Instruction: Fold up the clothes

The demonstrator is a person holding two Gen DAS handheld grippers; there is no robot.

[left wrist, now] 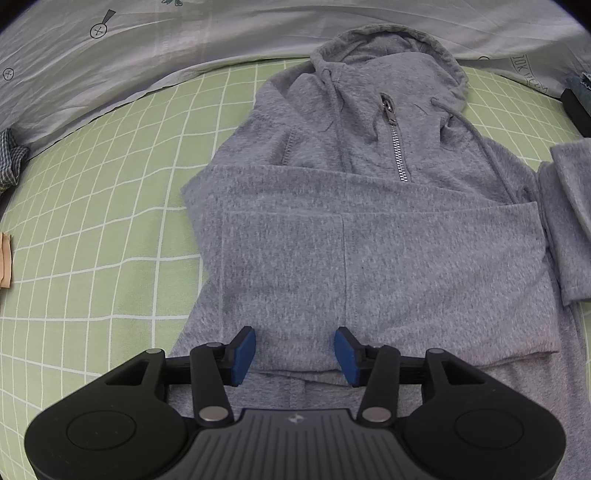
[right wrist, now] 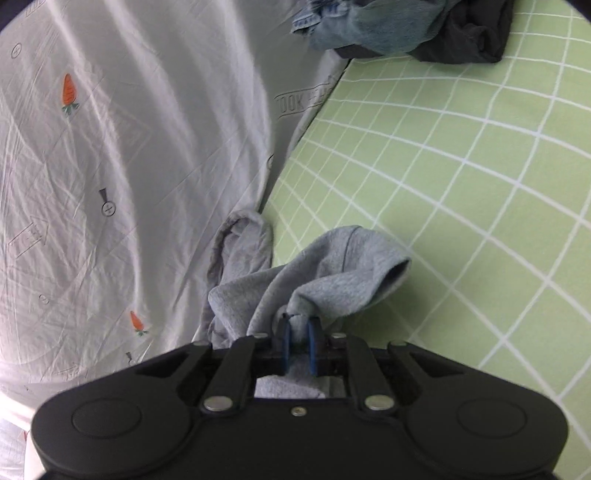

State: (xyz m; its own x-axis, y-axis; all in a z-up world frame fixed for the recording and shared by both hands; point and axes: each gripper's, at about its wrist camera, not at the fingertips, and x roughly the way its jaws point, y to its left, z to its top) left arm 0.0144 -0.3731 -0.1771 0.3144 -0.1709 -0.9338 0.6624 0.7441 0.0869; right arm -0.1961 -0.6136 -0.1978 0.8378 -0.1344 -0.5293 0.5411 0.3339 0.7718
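**A:** Where is the hoodie?

**B:** The grey hoodie [left wrist: 369,229] lies flat on the green checked sheet [left wrist: 92,240], straight ahead of the left gripper [left wrist: 295,356]. Its hood [left wrist: 388,51] is at the far end, up against the white cover [left wrist: 184,44], and the zipper [left wrist: 395,144] runs down the chest toward the fingers. One sleeve is folded across the body, its edge crossing just beyond the fingertips.

**A:** And the left fingers?

**B:** Released. The two blue pads [left wrist: 244,356] stand well apart over the near hem, with nothing between them. I cannot tell if they touch the cloth.

**A:** The right side?

**B:** The right gripper [right wrist: 299,347] is clenched on a bunch of grey sleeve [right wrist: 332,280]. The cloth is pinched between the blue pads and rises ahead of the fingers, with the open cuff [right wrist: 397,271] hanging to the right of the fingertips. More grey cloth trails off to the left of the fingers, beside the white cover with its carrot prints [right wrist: 69,92].

**A:** Anything else around?

**B:** Far ahead of the right fingers, a heap of blue denim [right wrist: 351,29] and dark clothing [right wrist: 472,33] sits at the edge of the green sheet. To the left of the left fingers, well apart, a bit of checked cloth [left wrist: 11,155] shows at the border.
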